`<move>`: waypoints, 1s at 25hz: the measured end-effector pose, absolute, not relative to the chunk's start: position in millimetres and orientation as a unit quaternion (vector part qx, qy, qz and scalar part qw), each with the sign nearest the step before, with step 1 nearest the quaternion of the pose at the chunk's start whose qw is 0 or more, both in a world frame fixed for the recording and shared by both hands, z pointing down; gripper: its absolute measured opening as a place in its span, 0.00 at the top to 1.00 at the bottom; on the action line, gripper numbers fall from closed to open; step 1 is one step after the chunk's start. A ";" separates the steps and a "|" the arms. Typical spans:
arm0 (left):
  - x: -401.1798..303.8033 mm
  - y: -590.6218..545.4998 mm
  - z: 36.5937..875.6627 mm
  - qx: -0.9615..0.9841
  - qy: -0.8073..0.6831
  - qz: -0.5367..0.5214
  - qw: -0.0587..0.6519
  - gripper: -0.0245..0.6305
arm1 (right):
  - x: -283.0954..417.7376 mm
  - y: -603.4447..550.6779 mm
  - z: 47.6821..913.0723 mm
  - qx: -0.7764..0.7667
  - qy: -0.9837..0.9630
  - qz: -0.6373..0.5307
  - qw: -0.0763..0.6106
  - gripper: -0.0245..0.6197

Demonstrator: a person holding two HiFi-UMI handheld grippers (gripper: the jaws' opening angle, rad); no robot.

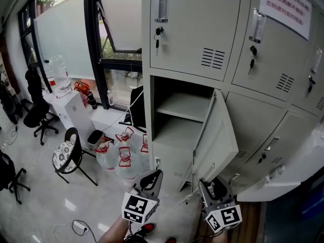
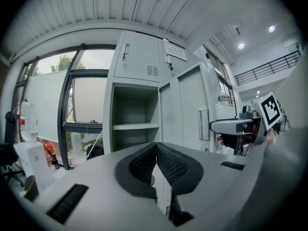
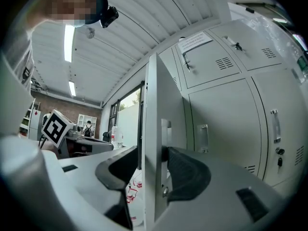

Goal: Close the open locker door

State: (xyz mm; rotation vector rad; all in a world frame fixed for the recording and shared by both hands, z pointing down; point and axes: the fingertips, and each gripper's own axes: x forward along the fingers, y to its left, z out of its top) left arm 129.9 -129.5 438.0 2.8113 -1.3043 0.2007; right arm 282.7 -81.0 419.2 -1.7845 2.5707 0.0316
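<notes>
The grey locker's door (image 1: 218, 138) stands half open, and its compartment (image 1: 177, 118) with one shelf is empty. My right gripper (image 1: 211, 190) is at the door's lower free edge. In the right gripper view the door's edge (image 3: 152, 105) runs between the jaws of the right gripper (image 3: 150, 166). The right pad (image 3: 185, 172) lies against the door's face, while a narrow gap shows between the left pad and the door. My left gripper (image 1: 153, 178) hangs in front of the locker, left of the door. In its own view the left gripper (image 2: 155, 154) is shut, with the pads meeting on nothing.
Closed lockers (image 1: 195, 27) with keys in their locks surround the open one. Bags with large water bottles (image 1: 119, 153) sit on the floor left of the locker, beside a stool (image 1: 68, 153). An office chair (image 1: 38, 115) and a white cabinet (image 1: 68, 110) stand by the window.
</notes>
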 end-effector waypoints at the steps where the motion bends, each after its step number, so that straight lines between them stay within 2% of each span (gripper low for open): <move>1: 127.8 -129.9 438.6 0.904 -0.423 0.065 0.019 0.93 | 282.1 -81.6 419.0 -0.570 0.821 0.012 0.004 0.66; 4: 121.8 -131.2 440.7 0.900 -0.431 0.066 0.021 0.93 | 277.0 -83.4 418.7 -0.563 0.826 0.016 -0.001 0.73; 25: 68.1 -150.0 438.2 0.877 -0.476 0.065 0.019 0.93 | 207.8 -118.5 419.6 -0.510 0.860 0.002 0.000 0.74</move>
